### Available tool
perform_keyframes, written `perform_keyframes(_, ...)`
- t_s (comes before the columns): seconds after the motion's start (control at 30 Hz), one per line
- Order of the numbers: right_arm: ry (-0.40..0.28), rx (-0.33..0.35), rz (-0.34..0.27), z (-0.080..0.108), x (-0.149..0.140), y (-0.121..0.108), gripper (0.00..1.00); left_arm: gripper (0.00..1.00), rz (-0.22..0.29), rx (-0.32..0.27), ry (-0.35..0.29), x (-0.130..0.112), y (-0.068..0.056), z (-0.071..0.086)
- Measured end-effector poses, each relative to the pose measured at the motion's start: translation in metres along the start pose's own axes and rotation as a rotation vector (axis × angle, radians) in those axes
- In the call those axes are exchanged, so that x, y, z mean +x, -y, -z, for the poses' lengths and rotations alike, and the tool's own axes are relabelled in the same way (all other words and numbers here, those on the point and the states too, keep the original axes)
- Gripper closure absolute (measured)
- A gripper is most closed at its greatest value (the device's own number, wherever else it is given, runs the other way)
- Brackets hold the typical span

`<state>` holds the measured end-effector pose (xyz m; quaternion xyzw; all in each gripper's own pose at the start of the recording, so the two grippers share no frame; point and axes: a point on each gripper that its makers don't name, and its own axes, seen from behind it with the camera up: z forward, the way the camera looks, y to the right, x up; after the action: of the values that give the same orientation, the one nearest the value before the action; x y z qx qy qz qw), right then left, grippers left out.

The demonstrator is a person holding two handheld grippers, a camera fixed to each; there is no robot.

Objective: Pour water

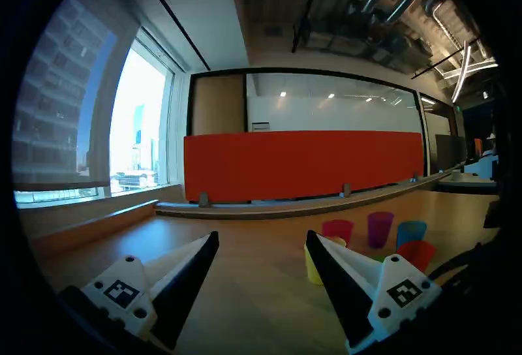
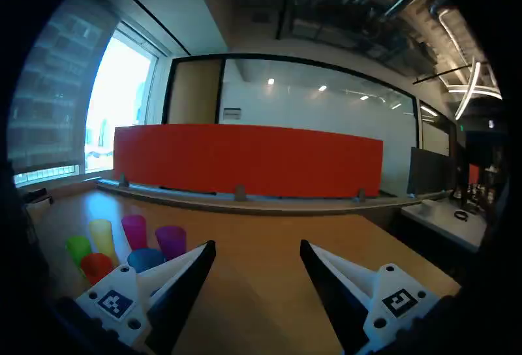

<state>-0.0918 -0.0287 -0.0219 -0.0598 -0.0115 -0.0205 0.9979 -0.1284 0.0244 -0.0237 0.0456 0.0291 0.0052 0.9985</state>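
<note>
Listing what I see from here. Left gripper (image 1: pixel 261 236): fingers spread wide with nothing between them, over the wooden table (image 1: pixel 261 303). Coloured cups (image 1: pixel 380 228): a cluster on the table ahead and to its right, and I find the yellow cup (image 1: pixel 310 267) partly hidden behind the right finger. Right gripper (image 2: pixel 256 245): fingers likewise apart and empty. In the right gripper view the cluster stands at lower left, with the blue cup (image 2: pixel 145 258) partly covered by the left finger and the purple cup (image 2: pixel 171 241) just beside it. Orange divider panel (image 1: pixel 300 162): along the table's far edge. Window (image 1: pixel 134 126): left. Dark monitor (image 2: pixel 427 171): right.
</note>
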Motion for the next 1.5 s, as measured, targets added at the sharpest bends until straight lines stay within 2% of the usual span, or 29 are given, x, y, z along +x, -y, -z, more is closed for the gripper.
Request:
perform_keyframes(0.57,-0.008,0.007,0.015,0.0,0.008,0.007,0.0,0.0,0.034,0.006,0.011,-0.009,0.007,-0.004)
perform_keyframes(1.17,-0.012,0.003,0.017,0.002,0.011,0.005,0.0,0.0,0.033,0.015,0.067,-0.025,0.01,-0.009)
perform_keyframes(1.5,-0.013,0.005,0.01,0.003,0.01,0.005,0.0,0.0,0.032,0.012,0.068,-0.025,0.009,-0.009)
